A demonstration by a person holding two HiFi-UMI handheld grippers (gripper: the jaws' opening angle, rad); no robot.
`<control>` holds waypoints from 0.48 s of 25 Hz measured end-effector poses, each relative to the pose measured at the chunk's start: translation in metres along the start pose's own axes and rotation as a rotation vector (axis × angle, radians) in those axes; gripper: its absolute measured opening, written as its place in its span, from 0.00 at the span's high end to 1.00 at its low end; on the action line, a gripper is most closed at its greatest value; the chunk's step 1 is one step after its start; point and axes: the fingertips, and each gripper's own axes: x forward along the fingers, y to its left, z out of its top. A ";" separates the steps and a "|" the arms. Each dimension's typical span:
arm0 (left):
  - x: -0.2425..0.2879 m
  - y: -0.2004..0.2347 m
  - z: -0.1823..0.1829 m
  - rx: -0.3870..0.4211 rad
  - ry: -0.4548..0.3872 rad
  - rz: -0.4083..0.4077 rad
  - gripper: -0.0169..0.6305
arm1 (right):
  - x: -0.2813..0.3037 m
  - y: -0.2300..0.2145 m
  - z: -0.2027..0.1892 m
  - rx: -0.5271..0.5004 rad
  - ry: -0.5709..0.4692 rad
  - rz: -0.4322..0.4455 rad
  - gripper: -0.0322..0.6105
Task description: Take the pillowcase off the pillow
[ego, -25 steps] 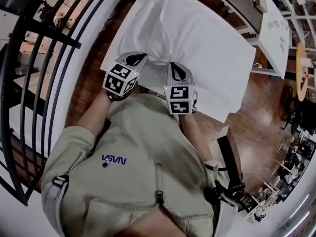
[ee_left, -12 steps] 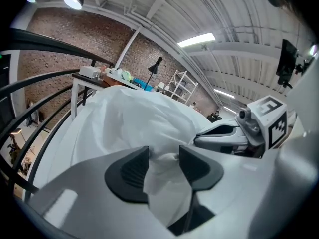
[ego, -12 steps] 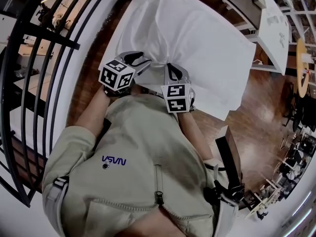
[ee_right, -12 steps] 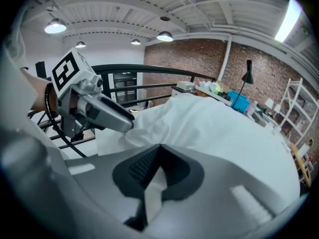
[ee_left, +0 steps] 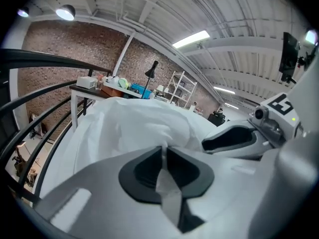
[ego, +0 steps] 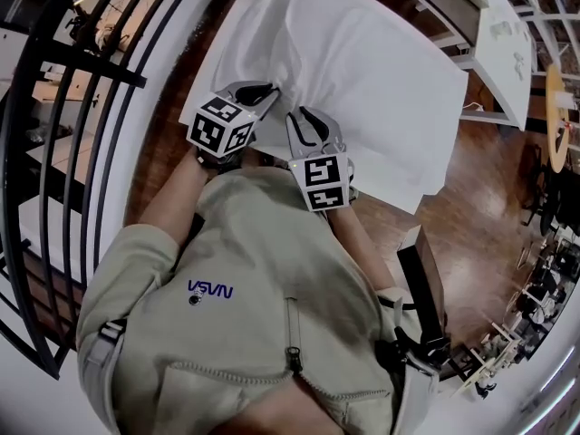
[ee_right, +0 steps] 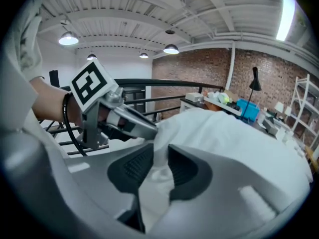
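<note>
Item: pillowcase (ego: 272, 34), still filled, on table (ego: 408, 107); we note left gripper (ego: 263, 93) just closed, pinching a thin fold, right gripper (ego: 304, 118) just parting its jaws round slack cloth, so we judge a regrip underway.

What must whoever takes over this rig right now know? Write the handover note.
Grippers: the left hand-held gripper has just closed and is shut on a fold of the pillowcase. The right hand-held gripper has just opened; a fold lies between its jaws, unpinched.
Things: the pillowcase lies puffed on the white table, just ahead of both grippers. No bare pillow shows, so it is probably inside.
Done: near end gathered.
Left: regrip with the right, then pull the case off the pillow.
</note>
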 end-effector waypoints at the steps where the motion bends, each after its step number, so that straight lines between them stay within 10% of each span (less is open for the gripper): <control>1: 0.000 -0.002 0.005 0.000 -0.010 -0.005 0.91 | 0.001 0.005 0.002 -0.010 -0.006 0.013 0.80; 12: -0.008 -0.011 0.033 -0.070 -0.070 -0.035 0.92 | 0.010 0.016 0.009 -0.118 0.028 -0.007 0.93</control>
